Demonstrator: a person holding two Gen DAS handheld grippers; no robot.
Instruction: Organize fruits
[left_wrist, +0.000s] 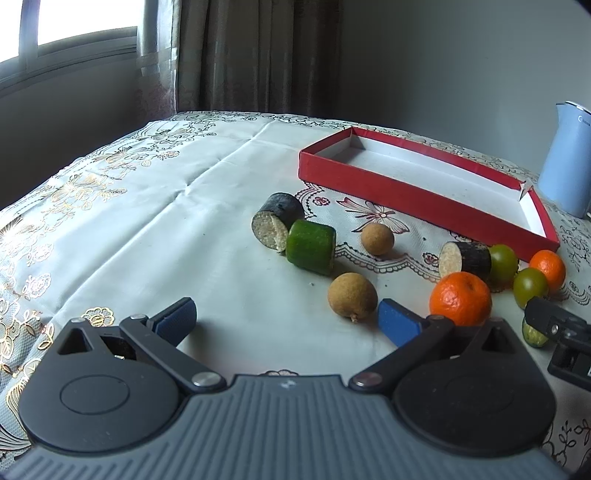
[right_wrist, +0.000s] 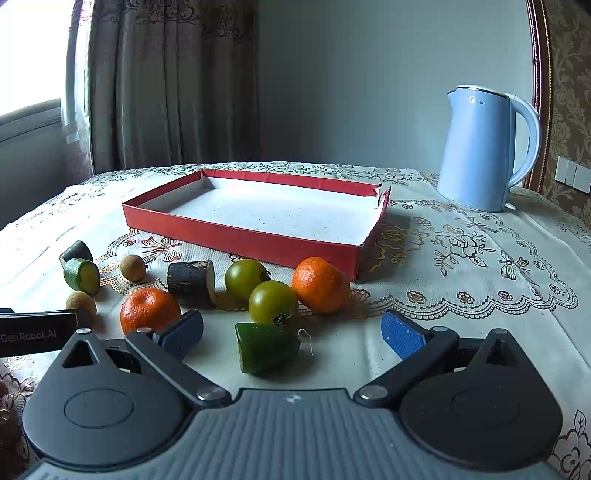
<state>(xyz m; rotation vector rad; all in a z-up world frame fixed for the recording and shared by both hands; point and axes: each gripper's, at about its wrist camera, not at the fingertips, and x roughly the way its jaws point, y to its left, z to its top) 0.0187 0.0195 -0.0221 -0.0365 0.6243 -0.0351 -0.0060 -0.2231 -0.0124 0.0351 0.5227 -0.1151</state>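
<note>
While both tongs hover spread and empty above the tablecloth (right_wrist: 461, 266), the green wedge (right_wrist: 266, 347) lies just ahead, between the right gripper (right_wrist: 291, 334) blades. Its long axis runs across them, narrow end rightward, so closing squarely over its middle looks wisest. Left gripper (left_wrist: 286, 319) faces a brown fruit (left_wrist: 351, 298); beyond waits the red tray (right_wrist: 236, 236).
</note>
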